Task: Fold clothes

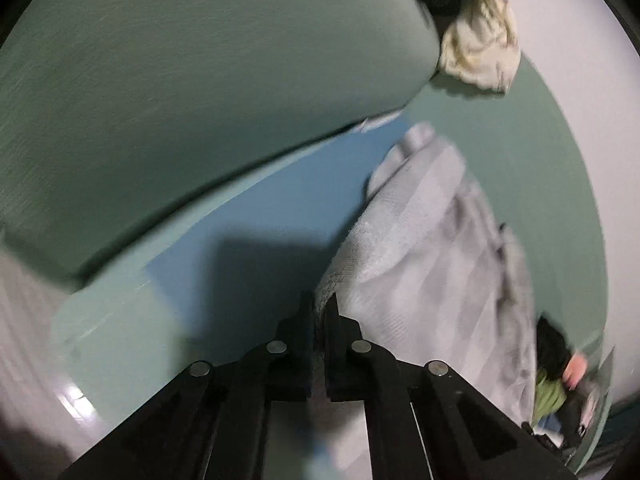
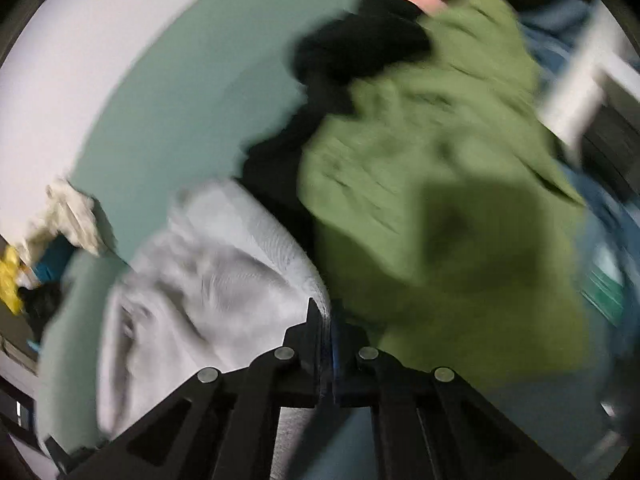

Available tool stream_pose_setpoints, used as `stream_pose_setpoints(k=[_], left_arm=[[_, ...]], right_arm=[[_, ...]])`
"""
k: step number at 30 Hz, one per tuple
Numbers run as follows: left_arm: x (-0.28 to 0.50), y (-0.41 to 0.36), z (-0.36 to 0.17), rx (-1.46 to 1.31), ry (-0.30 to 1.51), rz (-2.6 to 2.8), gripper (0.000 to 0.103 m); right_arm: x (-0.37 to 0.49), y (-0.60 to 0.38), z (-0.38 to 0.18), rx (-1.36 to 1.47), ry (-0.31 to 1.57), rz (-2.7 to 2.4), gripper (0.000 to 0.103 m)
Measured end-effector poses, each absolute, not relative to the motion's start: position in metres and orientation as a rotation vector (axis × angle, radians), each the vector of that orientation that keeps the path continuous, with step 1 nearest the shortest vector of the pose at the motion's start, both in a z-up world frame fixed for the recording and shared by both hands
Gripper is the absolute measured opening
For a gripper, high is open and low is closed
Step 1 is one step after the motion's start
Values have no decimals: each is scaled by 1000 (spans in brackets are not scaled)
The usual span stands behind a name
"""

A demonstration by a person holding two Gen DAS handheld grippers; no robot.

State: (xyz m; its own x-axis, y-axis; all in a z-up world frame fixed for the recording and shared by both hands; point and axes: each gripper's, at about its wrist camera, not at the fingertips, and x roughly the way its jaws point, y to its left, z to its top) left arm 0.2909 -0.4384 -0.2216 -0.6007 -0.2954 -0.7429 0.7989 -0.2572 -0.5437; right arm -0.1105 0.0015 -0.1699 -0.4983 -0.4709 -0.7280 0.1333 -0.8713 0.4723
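A light grey garment [image 1: 424, 248] hangs lifted over the teal sofa seat [image 1: 256, 216]. My left gripper [image 1: 320, 304] is shut on one edge of it. In the right wrist view the same grey garment [image 2: 192, 264] bunches to the left, and my right gripper [image 2: 326, 312] is shut on its other edge. Both views are blurred by motion.
The teal sofa back cushion [image 1: 192, 92] rises to the left. A cream garment [image 1: 480, 48] lies on the sofa farther off, also in the right wrist view [image 2: 68, 212]. The person's green top [image 2: 440, 184] and black sleeve [image 2: 360, 44] fill the right view.
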Motion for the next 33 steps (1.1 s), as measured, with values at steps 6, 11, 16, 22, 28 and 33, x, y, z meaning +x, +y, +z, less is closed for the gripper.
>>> stream_pose_setpoints(k=[6,11,16,22,28,33], left_arm=[[315,-438,-247,641,1371,-1839,4],[299,-430,-234,736,1302,-1860,40],[307,-412,-243,812,1527,-1904,60],[287,-375,-255,960,1540,-1920,59],[259,-357,-264,1004,1548,-1884,26],[260,-355,-248,848,1641,-1922,8]], right_arm=[[-80,28,-195,1447,-396,-2415,3],[-83,29,-170,1384,-426,-2321,53],[-58,-13,-194,1488,-525,-1953,50],[-22,-53,-239,1642,-483,-1815,46],[-29,-60,-240,1614,-497,-1924,14],[-22,-43,-189,1413,-621,-1930,9]])
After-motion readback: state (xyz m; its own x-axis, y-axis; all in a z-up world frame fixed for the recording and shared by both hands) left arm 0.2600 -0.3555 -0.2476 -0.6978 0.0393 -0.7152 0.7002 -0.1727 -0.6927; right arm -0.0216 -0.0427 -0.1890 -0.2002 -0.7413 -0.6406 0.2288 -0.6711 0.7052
